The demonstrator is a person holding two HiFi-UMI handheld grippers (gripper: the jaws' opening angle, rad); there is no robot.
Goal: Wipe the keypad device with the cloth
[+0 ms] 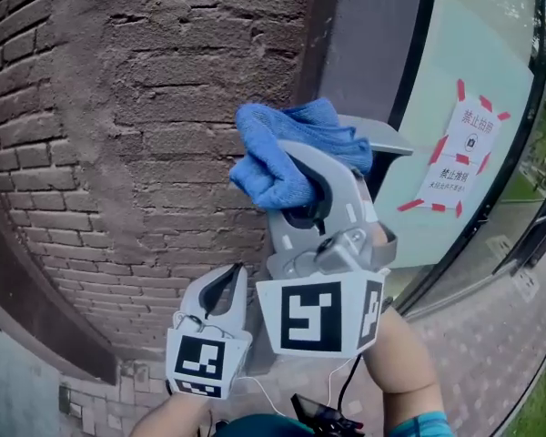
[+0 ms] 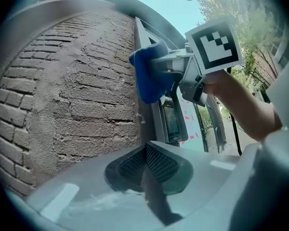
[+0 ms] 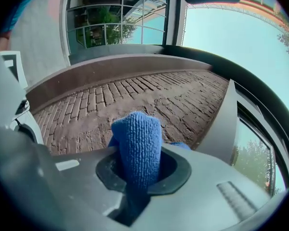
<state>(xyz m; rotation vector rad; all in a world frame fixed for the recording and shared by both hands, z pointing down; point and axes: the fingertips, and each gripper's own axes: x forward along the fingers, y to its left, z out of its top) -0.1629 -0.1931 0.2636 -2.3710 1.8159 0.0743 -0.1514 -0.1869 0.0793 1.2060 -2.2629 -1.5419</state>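
Observation:
A blue cloth [image 1: 282, 144] is bunched in my right gripper [image 1: 296, 185], which is shut on it and held up against the wall. The keypad device [image 2: 172, 121] is a grey box with a dark screen, fixed to the door frame beside the bricks. In the left gripper view the cloth [image 2: 147, 76] is at the device's top edge. From the head view only the device's grey top [image 1: 387, 139] shows past the cloth. In the right gripper view the cloth [image 3: 136, 143] stands up between the jaws of the right gripper [image 3: 137, 165]. My left gripper [image 1: 227, 285] hangs lower, shut and holding nothing [image 2: 145, 150].
A rough brick wall [image 1: 146, 135] fills the left. To the right of the dark frame is a glass door [image 1: 491, 71] with red-and-white paper notices [image 1: 460, 157] taped on it. Paved ground [image 1: 473, 353] lies below.

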